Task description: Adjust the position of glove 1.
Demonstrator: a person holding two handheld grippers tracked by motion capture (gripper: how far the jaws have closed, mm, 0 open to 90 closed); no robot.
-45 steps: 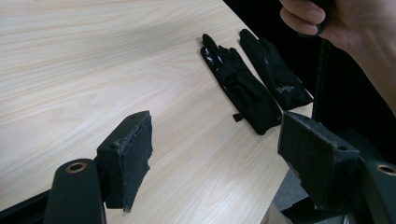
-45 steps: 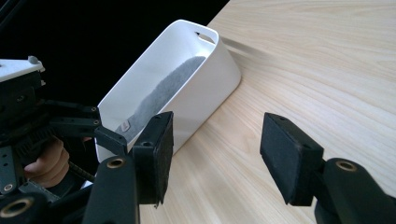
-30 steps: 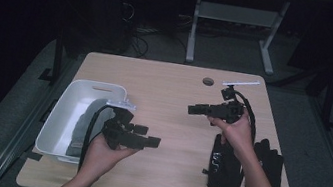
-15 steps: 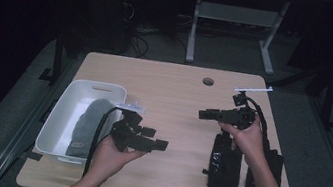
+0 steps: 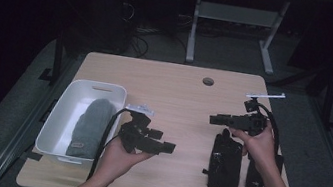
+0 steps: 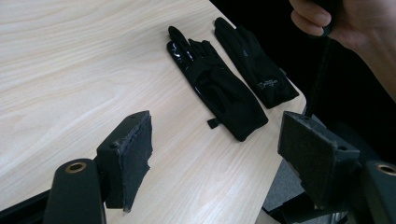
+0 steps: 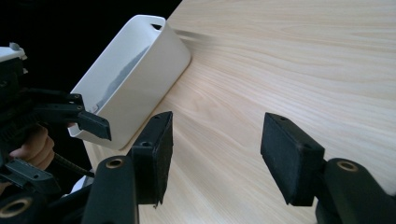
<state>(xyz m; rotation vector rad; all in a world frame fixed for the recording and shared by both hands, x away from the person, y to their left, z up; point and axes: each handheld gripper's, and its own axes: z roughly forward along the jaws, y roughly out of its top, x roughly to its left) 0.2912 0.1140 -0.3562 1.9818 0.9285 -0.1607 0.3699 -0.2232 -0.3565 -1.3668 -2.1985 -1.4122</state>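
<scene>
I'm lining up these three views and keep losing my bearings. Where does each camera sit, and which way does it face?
High view: above the person's side, facing forward and down on the table; both forearms, left gripper, right gripper.
Left gripper view: rides that gripper, facing two black gloves; its open jaws.
Right gripper view: faces the white bin; its open jaws.
Shared: the bin.
</scene>
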